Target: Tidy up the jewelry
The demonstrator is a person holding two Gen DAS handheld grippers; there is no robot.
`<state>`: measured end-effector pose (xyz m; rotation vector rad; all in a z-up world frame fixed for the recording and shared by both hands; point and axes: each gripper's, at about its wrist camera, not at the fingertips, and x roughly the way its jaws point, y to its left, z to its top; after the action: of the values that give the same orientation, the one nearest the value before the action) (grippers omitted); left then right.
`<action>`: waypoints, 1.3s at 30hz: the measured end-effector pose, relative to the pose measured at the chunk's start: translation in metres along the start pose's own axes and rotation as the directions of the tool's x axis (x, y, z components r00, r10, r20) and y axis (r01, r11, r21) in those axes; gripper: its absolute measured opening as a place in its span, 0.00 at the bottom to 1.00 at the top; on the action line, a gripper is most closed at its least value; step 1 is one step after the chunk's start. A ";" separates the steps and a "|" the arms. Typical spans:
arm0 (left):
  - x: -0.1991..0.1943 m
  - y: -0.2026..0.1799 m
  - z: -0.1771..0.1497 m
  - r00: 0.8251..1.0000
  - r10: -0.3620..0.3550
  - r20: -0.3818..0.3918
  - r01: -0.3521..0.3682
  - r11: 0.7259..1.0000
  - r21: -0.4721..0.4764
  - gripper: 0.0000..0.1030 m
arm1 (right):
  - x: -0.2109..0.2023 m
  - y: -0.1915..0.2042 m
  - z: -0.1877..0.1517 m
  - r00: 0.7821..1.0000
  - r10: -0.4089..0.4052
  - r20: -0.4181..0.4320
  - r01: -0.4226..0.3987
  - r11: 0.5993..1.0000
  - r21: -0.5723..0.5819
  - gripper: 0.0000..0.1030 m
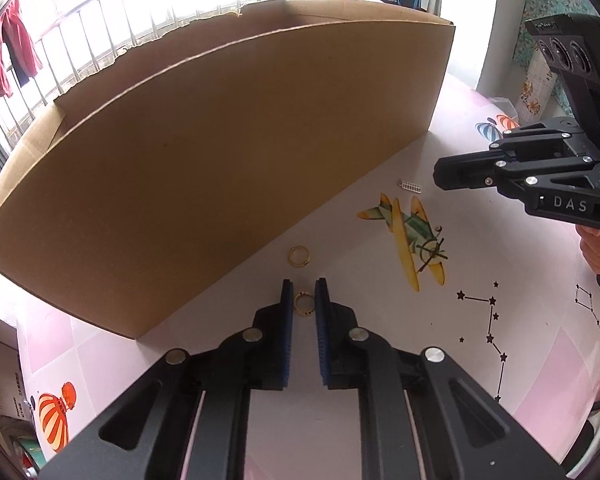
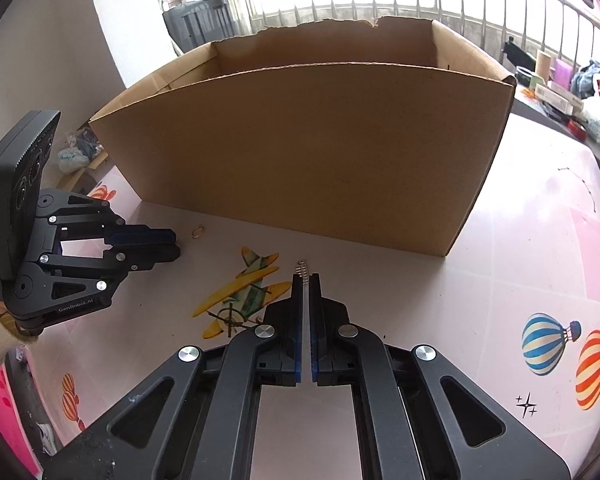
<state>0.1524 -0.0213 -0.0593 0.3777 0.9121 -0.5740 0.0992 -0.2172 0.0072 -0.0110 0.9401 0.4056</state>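
1. Surface: a pale pink counter (image 1: 480,264) printed with an aeroplane (image 1: 410,236), hot-air balloons and star patterns; a barred window stood bright behind it.
2. Left gripper (image 1: 304,300): pointed steeply down at the counter in front of the box. Its blue-padded fingers (image 1: 286,308) were nearly together, with a small gold ring (image 1: 303,303) between the tips; whether the pads pressed on it could not be told.
3. Second gold ring (image 1: 299,256): lay flat on the counter just beyond the left fingertips, close to the box's near wall.
4. Right gripper (image 2: 307,280): also angled down, beside the printed aeroplane. Its fingers (image 2: 298,300) were almost pressed together, a thin slit between them.
5. Silver earring (image 2: 303,270): small, ladder-like, on the counter at the right fingertips; a grip on it could not be confirmed.
6. Cardboard box (image 2: 300,152): open-topped, one rim torn, standing behind both grippers; its contents were hidden by the near wall.
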 end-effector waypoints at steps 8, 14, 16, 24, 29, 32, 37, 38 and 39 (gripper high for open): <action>-0.011 0.000 -0.009 1.000 -0.010 0.021 0.010 1.000 -0.027 0.10 | 0.020 0.008 0.010 0.999 -0.040 -0.025 0.038 0.997 -0.074 0.24; -0.030 0.001 -0.013 0.999 -0.013 0.053 0.014 1.000 -0.022 0.10 | 0.023 0.024 0.012 0.992 -0.122 -0.015 0.120 0.989 -0.090 0.03; -0.033 0.002 -0.014 0.998 -0.013 0.062 0.014 1.000 -0.024 0.10 | 0.022 0.028 0.012 0.990 -0.139 -0.007 0.138 0.986 -0.092 0.02; -0.047 0.008 -0.016 0.996 -0.029 0.081 0.032 0.999 -0.041 0.10 | -0.011 0.016 0.017 0.996 -0.091 0.024 0.092 0.995 -0.031 0.00; -0.060 0.011 -0.020 0.995 -0.042 0.088 0.046 0.998 -0.043 0.10 | -0.015 0.007 0.016 1.000 -0.002 0.000 0.002 0.996 -0.086 0.02; -0.064 0.013 -0.023 0.996 -0.045 0.083 0.049 0.998 -0.042 0.10 | -0.016 0.003 0.013 0.999 0.042 0.006 -0.041 0.993 -0.110 0.38; -0.061 0.011 -0.022 0.996 -0.044 0.078 0.047 0.998 -0.046 0.10 | 0.004 0.014 0.015 0.999 0.033 -0.034 -0.037 0.989 -0.140 0.00; -0.063 0.011 -0.022 0.996 -0.042 0.079 0.046 0.998 -0.045 0.10 | 0.007 0.014 0.013 1.000 -0.001 -0.010 0.000 0.990 -0.143 0.00; -0.064 0.011 -0.023 0.996 -0.043 0.081 0.047 0.998 -0.043 0.10 | 0.007 0.020 0.011 1.000 -0.019 -0.003 0.019 0.991 -0.132 0.00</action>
<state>0.1141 0.0191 -0.0189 0.2921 0.8571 -0.6050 0.1041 -0.1941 0.0113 -0.1413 0.9153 0.4499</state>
